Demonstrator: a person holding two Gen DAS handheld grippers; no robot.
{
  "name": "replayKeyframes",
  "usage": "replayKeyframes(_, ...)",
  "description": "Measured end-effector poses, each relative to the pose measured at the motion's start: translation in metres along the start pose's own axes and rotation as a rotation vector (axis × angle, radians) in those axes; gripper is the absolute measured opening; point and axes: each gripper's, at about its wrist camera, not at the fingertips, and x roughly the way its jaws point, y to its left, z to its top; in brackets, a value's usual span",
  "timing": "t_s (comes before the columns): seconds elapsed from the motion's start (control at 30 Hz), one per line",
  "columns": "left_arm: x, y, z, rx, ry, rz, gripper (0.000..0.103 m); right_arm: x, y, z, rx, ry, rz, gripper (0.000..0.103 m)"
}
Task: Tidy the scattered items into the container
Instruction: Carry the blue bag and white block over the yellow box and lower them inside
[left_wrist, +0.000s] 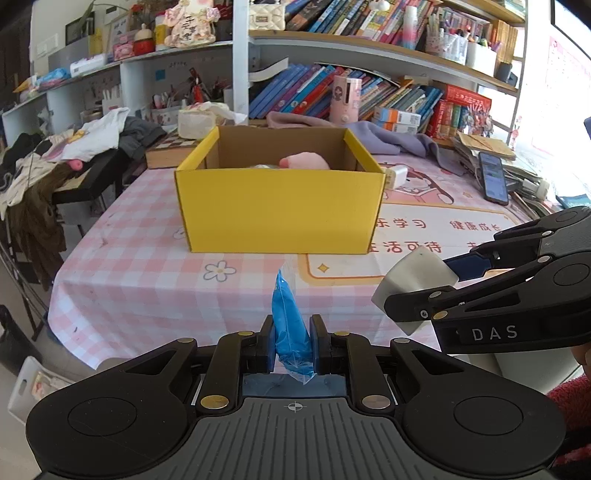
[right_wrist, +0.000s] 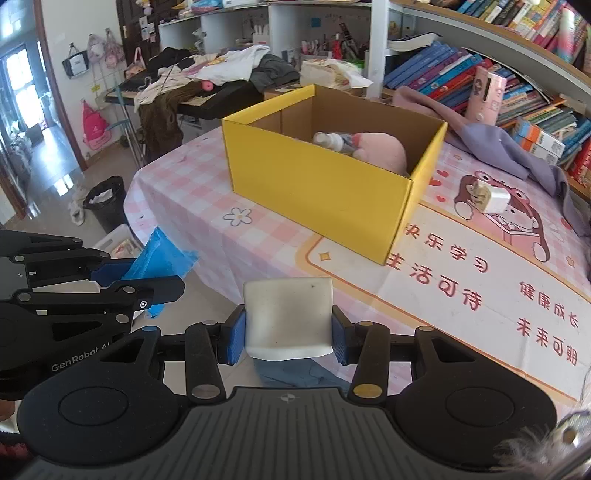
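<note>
The yellow cardboard box (left_wrist: 280, 206) (right_wrist: 321, 184) stands open on the pink checked tablecloth. Inside it lie a pink plush (right_wrist: 380, 147) (left_wrist: 306, 160) and a clear spray bottle (right_wrist: 334, 142). My left gripper (left_wrist: 293, 332) (right_wrist: 155, 275) is shut on a blue plastic packet (left_wrist: 290, 321) (right_wrist: 162, 258), held in the air short of the box's near wall. Beside it on the right, my right gripper (right_wrist: 288, 328) (left_wrist: 417, 288) is shut on a white rectangular block (right_wrist: 288, 314) (left_wrist: 415, 275), also short of the box. A white charger plug (right_wrist: 493, 199) (left_wrist: 395, 175) lies on the table to the right of the box.
A purple cloth (right_wrist: 498, 147) and a pink cylinder (right_wrist: 487, 92) sit behind the box, in front of bookshelves. A phone (left_wrist: 493, 177) lies at the table's right. A keyboard stand heaped with clothes (right_wrist: 207, 81) and a black bin (right_wrist: 105, 201) stand off the table's left edge.
</note>
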Motion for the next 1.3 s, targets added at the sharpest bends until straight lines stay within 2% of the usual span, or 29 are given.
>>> replayKeyframes(0.3, 0.002, 0.018, -0.001, -0.056, 0.012, 0.03, 0.016, 0.01, 0.006, 0.007, -0.024, 0.016, 0.027, 0.043)
replayKeyframes(0.63, 0.006, 0.025, 0.016, -0.057, -0.025, 0.053, 0.016, 0.02, 0.004, 0.023, -0.051, -0.021, 0.041, 0.043)
replayKeyframes(0.97, 0.017, 0.032, 0.068, -0.006, -0.126, 0.065, 0.016, 0.024, -0.012, 0.062, -0.097, -0.147, 0.023, 0.042)
replayKeyframes(1.3, 0.053, 0.029, 0.133, 0.073, -0.181, 0.066, 0.016, 0.03, -0.046, 0.112, -0.12, -0.262, -0.011, 0.042)
